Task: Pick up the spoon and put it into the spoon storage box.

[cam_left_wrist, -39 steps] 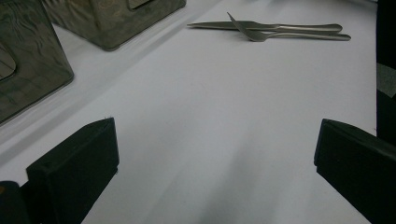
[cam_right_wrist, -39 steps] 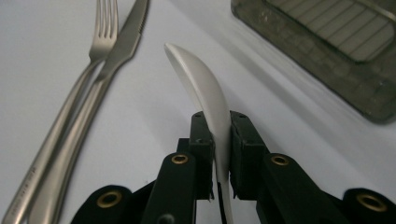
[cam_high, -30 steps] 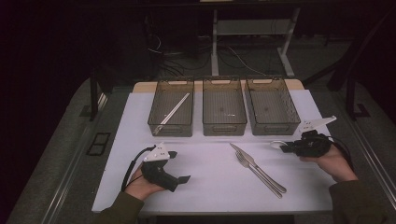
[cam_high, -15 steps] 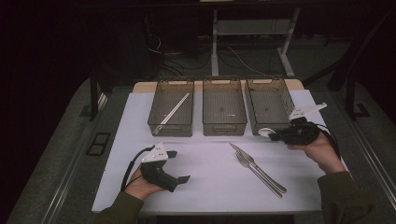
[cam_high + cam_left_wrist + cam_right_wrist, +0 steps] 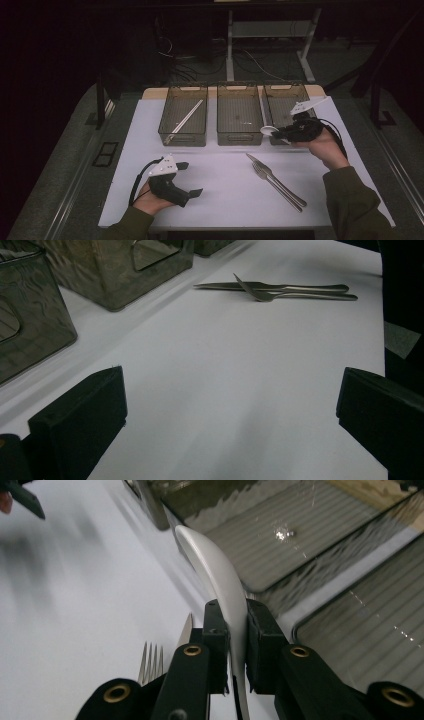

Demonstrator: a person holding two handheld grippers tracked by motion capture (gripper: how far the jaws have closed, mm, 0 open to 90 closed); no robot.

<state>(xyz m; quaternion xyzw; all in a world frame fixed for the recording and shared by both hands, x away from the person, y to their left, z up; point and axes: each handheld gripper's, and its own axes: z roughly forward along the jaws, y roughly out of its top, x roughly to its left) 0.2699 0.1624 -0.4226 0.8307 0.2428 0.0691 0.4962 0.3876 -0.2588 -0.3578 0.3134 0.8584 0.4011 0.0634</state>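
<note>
Nearest the person, the left gripper sits low on the white table with its jaws wide apart and nothing between them; in the left gripper view only bare tabletop lies between the two black pads. A little farther out, to the right of centre, a fork and a knife lie side by side, touching, on the table. Beyond them the right gripper is up off the surface, jaws clamped on a white spoon; the right gripper view shows the spoon pinched at its handle, bowl end jutting forward. From above, that bowl hangs at the near edge of the gap between the middle tray and the right tray. Farthest left, the left tray holds pale chopsticks lying diagonally
</note>
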